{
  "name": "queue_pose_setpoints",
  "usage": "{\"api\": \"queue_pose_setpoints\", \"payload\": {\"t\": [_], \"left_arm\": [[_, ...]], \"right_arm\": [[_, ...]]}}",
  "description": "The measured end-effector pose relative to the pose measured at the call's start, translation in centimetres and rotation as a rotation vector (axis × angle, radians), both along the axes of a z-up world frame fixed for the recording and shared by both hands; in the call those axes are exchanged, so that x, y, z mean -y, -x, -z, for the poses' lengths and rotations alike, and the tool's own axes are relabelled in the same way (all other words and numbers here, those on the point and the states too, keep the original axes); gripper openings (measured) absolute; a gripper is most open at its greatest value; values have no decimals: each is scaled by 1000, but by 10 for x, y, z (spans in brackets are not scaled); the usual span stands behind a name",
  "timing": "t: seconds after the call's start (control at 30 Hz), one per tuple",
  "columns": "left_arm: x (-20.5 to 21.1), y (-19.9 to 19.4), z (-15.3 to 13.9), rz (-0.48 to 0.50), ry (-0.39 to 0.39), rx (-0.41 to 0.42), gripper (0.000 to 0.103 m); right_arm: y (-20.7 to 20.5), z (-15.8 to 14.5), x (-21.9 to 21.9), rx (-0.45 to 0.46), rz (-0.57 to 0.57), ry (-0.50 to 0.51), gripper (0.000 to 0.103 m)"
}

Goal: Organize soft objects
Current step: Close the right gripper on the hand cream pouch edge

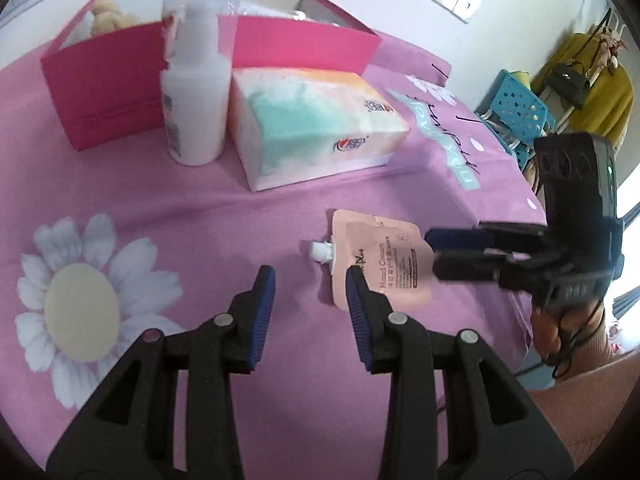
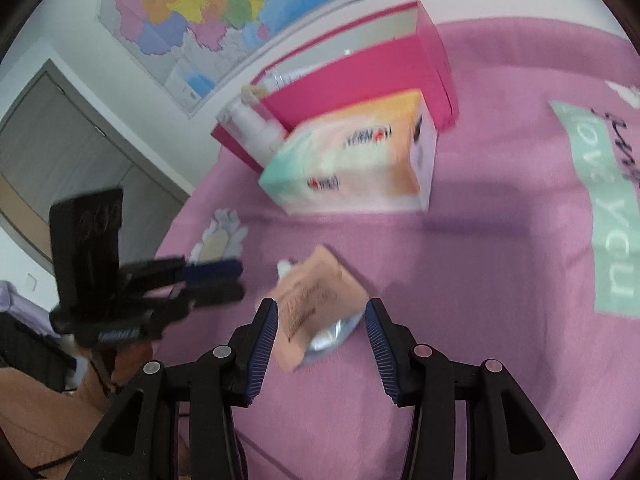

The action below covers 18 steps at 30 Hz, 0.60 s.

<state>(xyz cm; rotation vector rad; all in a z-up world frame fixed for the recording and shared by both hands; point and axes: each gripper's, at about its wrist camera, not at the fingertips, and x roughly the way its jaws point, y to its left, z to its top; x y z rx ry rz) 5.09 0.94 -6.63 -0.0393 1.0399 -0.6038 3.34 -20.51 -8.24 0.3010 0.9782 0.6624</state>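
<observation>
Left wrist view: the left tongs (image 1: pixel 311 285) are hovering parted and empty, the hand cream pouch (image 1: pixel 380 260) lying on the pink bedspread (image 1: pixel 240 220) just beyond their right finger. Right wrist view: the right tongs (image 2: pixel 322 316) are standing parted, straddling the pouch (image 2: pixel 316 304) without pressing it.

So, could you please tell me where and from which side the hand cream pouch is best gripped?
I would take the hand cream pouch by its flat body, not the small white cap. It lies flat on the pink cloth, so come from the bottom end, opposite the cap, where the right gripper already straddles it with fingers open, and pinch across its width.
</observation>
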Motion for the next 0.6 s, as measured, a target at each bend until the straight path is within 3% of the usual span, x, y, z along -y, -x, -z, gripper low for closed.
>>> {"api": "queue_pose_setpoints", "payload": {"t": [0.17,0.27,0.3,0.6], "left_arm": [[5,-3,0,20,-2,-1,38],[6,-3,1,31,-3,-10,38],[4,-2,1,33,-4,-12,38],[12,-1,3,27,-28,-11,38]], "right_arm": [[5,7,-8,-14,5,-3,44],[4,8,-8,-5,15,20,23],[3,8,-8,-2,18,15,21],[-5,8,-9,15,16,30,24]]}}
